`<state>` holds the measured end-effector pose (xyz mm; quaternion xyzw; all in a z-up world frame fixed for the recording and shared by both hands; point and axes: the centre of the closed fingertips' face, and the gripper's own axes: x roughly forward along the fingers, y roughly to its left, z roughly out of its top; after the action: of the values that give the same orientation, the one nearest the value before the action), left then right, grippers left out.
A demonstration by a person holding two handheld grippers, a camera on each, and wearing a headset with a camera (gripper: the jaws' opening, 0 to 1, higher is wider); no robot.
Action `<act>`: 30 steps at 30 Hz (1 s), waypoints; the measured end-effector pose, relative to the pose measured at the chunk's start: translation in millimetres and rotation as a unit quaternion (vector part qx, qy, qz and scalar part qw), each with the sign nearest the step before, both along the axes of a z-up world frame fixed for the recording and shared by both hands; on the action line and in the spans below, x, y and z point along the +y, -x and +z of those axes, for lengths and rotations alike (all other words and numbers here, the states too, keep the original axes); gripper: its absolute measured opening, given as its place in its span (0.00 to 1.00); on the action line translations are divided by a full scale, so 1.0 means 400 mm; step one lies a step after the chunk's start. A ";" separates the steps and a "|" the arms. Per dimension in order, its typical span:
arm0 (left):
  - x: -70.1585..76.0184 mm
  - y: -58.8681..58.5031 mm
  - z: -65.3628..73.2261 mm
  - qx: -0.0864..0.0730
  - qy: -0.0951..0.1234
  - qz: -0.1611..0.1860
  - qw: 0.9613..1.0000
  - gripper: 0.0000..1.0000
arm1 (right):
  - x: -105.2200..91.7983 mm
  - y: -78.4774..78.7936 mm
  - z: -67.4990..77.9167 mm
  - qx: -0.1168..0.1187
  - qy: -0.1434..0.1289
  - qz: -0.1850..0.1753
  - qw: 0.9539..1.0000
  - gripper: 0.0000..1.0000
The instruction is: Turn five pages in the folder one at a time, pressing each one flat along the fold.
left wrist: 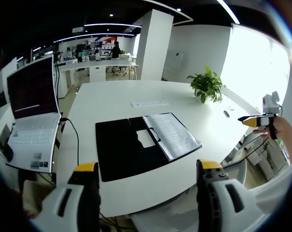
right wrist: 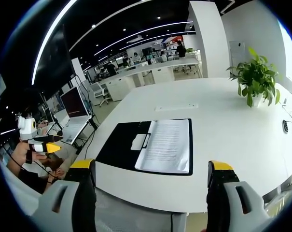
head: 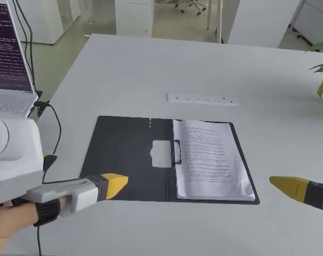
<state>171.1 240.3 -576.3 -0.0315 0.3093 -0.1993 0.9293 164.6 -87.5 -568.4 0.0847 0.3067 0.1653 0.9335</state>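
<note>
Your folder (head: pixel 129 160) lies open on the surface (head: pixel 150 64), long axis left-right, fold pointing away from you; left claw (left wrist: pixel 146 168) and right claw (right wrist: pixel 150 166) gape wide.

The left gripper (head: pixel 116 184) is presenting a light grey moulded body, running through a darker section into a yellow, wedge-shaped tip. A black band (head: pixel 46 212) is wrapping the hand (head: pixel 9 224) behind it. The right gripper (head: pixel 283 184) is showing the same yellow pointed tip, which is carrying a short row of small dark marks, with a dark grey section following behind. In both gripper views each jaw is appearing as a pale grey bar; each is bearing a dark oblong slot on its face, black lining on its inner side and a yellow cap at its end.
</note>
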 end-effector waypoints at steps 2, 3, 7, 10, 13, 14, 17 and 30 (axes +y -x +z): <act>-0.002 -0.001 0.000 -0.001 0.000 -0.001 1.000 0.82 | 0.001 0.000 0.000 0.001 -0.001 0.000 1.000 0.96; -0.003 -0.001 0.000 0.000 0.000 -0.002 1.000 0.82 | 0.001 -0.001 0.001 -0.001 -0.002 0.001 1.000 0.96; -0.009 -0.005 0.001 0.000 0.000 -0.003 1.000 0.82 | 0.000 -0.003 -0.003 0.000 -0.003 0.001 1.000 0.96; -0.018 -0.010 -0.003 0.001 -0.002 -0.007 1.000 0.82 | -0.003 -0.004 -0.008 0.001 -0.003 0.001 1.000 0.96; -0.030 -0.015 -0.010 0.002 -0.004 -0.013 1.000 0.82 | -0.001 -0.004 -0.014 0.004 -0.004 0.002 1.000 0.96; -0.036 -0.017 -0.013 0.002 -0.004 -0.016 1.000 0.81 | 0.000 -0.004 -0.016 0.005 -0.005 0.003 1.000 0.96; -0.053 -0.023 -0.022 0.003 -0.006 -0.025 1.000 0.81 | 0.002 -0.004 -0.022 0.006 -0.007 0.004 1.000 0.96; -0.148 -0.062 -0.071 0.000 -0.015 -0.072 0.997 0.81 | 0.011 -0.002 -0.069 0.019 -0.007 0.017 1.000 0.95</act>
<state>195.7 181.0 -604.7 0.0045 0.3136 -0.2609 0.9130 165.4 -83.0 -596.1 0.0888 0.3243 0.1810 0.9242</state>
